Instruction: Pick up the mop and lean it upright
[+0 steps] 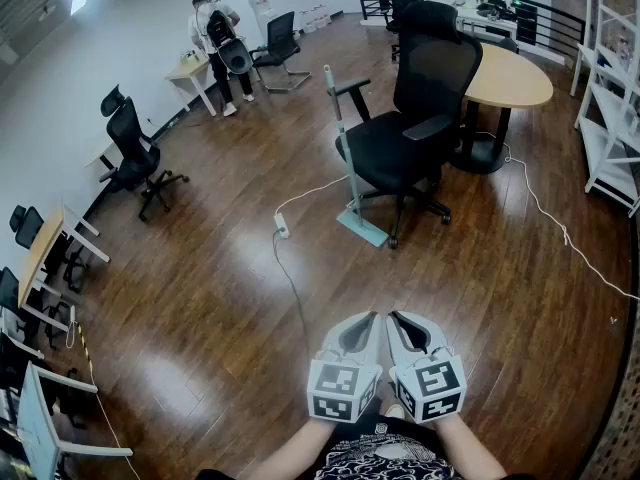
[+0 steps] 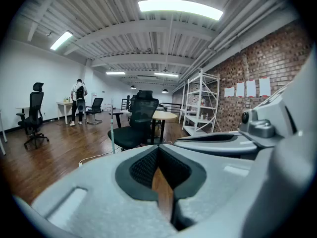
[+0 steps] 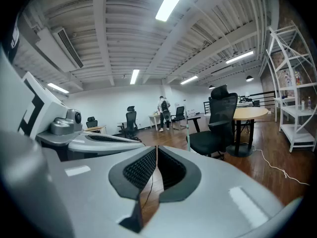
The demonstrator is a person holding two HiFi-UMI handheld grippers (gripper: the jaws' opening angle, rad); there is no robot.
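Observation:
The mop [image 1: 343,148] stands upright, its pale handle leaning against the armrest side of a black office chair [image 1: 415,118], with its light blue flat head [image 1: 361,227] on the wood floor. Its thin handle also shows in the left gripper view [image 2: 113,133] and in the right gripper view [image 3: 187,132]. Both grippers are far from it, held side by side close to the person's body. My left gripper [image 1: 368,320] is shut with nothing in it, jaws meeting [image 2: 158,150]. My right gripper [image 1: 394,320] is likewise shut and empty [image 3: 156,150].
A white power strip [image 1: 282,226] and its cable lie on the floor between me and the mop. Behind the chair is a round wooden table [image 1: 512,76]. White shelving [image 1: 610,118] stands at right. Desks and chairs [image 1: 135,153] line the left wall. A person [image 1: 215,43] stands far back.

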